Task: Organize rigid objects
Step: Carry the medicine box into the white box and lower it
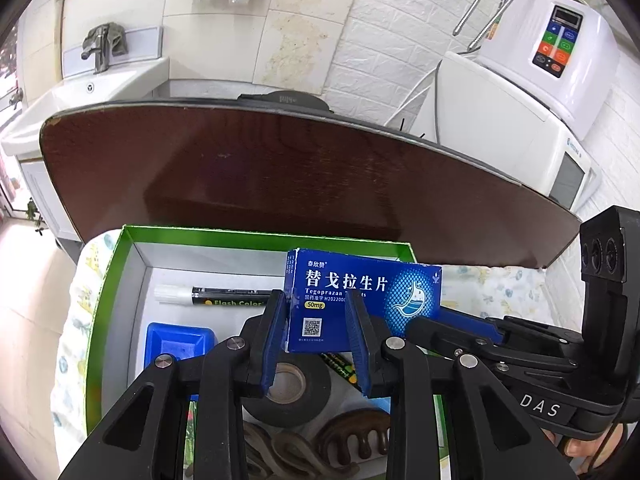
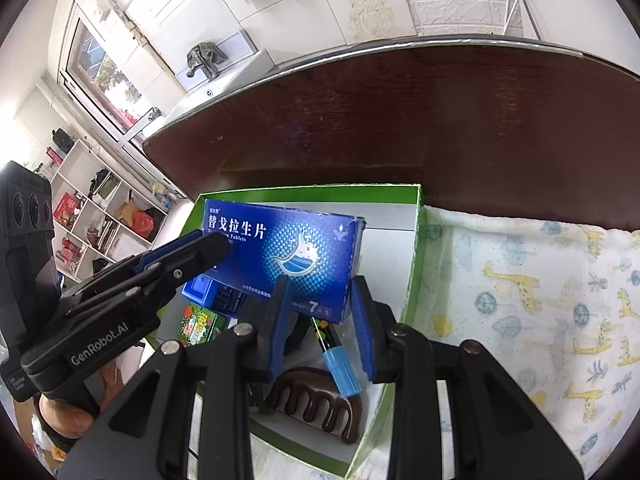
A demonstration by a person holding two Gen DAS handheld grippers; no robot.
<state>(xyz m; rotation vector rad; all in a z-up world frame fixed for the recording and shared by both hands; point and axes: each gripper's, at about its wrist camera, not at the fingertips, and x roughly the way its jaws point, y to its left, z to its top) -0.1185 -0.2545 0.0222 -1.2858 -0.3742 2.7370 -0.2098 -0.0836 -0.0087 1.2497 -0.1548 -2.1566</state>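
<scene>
The blue medicine box point(image 1: 362, 300) hangs above the green tray point(image 1: 120, 264), clamped at both ends: the left gripper point(image 1: 320, 322) grasps its left end, pads pressed on either side of the lower-left corner, and the right gripper point(image 2: 320, 300) grasps its right end, with the box's lower right corner sitting between its blue fingers point(image 2: 280, 308). In the right wrist view the left gripper reaches in from the left and its tip touches the box's left face. Directly under the left gripper lie a black tape roll point(image 1: 292, 384) and, nearer still, a dark wooden comb point(image 1: 356, 440); ahead and to its left a black marker with a white cap point(image 1: 208, 296) rests along the tray's far wall, and a small blue tub point(image 1: 180, 340) sits just left of the gripper. Below the right gripper a pen with a blue cap point(image 2: 338, 364) lies slanted, touching the comb's top. The tray's far green rim stands just ahead of the box, and beyond it the dark wooden bench point(image 1: 260, 172) runs bare to its curved edge. To the right of the right gripper, past the tray's right wall, the giraffe-print cloth point(image 2: 540, 300) lies open and flat.
</scene>
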